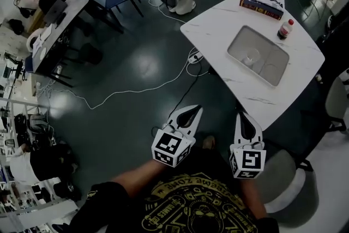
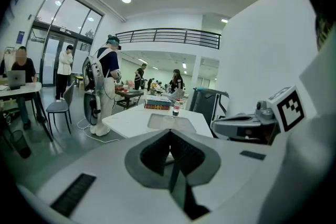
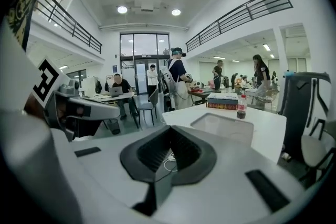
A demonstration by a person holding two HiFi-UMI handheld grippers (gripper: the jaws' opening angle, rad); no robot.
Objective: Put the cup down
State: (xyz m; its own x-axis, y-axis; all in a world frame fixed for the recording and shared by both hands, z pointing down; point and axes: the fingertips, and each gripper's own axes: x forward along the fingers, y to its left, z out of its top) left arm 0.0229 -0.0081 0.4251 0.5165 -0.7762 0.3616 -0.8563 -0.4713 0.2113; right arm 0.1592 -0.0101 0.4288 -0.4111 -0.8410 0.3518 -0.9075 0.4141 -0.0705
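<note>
Left claw (image 2: 169, 132) closed; tray (image 1: 263, 41) perhaps translucent

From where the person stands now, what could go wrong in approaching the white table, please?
The white cable trailing across the dark floor below the white table could catch a foot. The clear cup in the grey rectangular tray is hard to see, and the red-capped bottle beside that tray could get knocked over.
</note>
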